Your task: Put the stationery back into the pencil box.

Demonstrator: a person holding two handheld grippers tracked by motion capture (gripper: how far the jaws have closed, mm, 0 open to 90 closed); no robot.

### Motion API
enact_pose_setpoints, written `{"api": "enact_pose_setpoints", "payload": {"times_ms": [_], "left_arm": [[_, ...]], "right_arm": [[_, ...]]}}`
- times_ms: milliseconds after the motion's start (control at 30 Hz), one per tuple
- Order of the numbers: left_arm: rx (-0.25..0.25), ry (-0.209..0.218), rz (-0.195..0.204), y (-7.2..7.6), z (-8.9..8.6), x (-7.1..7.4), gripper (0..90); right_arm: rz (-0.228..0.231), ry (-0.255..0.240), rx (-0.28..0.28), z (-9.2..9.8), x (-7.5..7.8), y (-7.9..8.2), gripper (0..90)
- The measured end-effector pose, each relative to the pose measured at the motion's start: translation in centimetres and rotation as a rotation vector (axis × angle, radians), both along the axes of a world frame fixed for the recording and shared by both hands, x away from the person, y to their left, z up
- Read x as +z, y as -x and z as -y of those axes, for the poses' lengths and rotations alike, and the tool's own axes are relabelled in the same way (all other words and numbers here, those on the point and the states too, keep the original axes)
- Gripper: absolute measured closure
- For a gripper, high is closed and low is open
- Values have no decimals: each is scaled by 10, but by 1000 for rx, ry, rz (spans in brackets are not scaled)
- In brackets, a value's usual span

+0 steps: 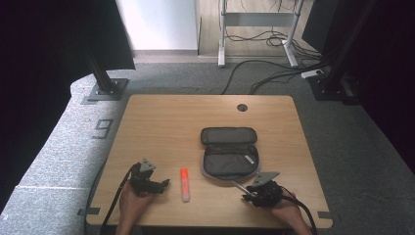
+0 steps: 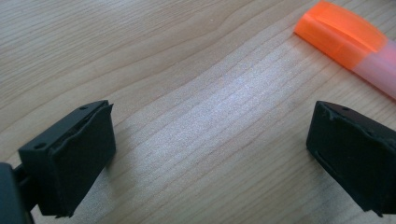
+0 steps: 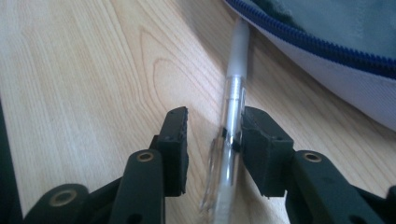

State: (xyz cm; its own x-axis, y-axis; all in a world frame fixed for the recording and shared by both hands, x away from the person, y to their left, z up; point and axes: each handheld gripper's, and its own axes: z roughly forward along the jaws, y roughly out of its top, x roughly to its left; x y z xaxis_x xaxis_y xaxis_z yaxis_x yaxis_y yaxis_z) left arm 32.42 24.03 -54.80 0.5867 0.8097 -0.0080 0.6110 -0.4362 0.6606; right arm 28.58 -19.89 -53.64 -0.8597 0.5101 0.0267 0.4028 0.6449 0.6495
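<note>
While the right gripper (image 3: pixel 212 140) has only one pad against the pen (image 3: pixel 229 140) lying beside the pouch (image 1: pixel 229 152), jaws part-closed and no clamp yet, an off-centre squeeze may roll it away; left gripper (image 2: pixel 205 158) wide open, empty.

High view overlooks the table (image 1: pixel 161 117); both claw views skim its top closely.

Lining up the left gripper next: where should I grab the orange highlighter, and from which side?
Grip the pale barrel of the highlighter near its middle, coming straight down with the left gripper. It lies flat on the table, so its long sides are free for the jaws.
</note>
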Motion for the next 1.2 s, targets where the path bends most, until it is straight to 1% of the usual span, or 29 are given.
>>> {"api": "enact_pose_setpoints", "payload": {"times_ms": [133, 167, 233, 367, 433, 633, 867, 1000, 1200], "left_arm": [[0, 0, 0, 0, 0, 0, 11], [0, 0, 0, 0, 0, 0, 11], [-2, -1, -1, 0, 0, 0, 11], [-3, -1, 0, 1, 0, 0, 11], [-3, -1, 0, 1, 0, 0, 12], [-4, -1, 1, 1, 0, 0, 11], [-4, -1, 1, 1, 0, 0, 11], [-4, -1, 1, 1, 0, 0, 11], [-5, -1, 0, 1, 0, 0, 11]], "right_arm": [[0, -4, -13, -3, 0, -2, 660], [3, -3, -24, -5, 0, -2, 680], [8, -1, -26, -6, 0, -2, 710], [1, 2, -32, -8, 0, -1, 739], [8, 4, -36, -8, 0, 0, 748], [15, 15, -24, -9, 1, 4, 784], [24, 16, -16, -10, 1, 6, 787], [21, -3, -16, -8, 5, 6, 786], [20, -27, -17, -3, 14, 6, 787]]}}
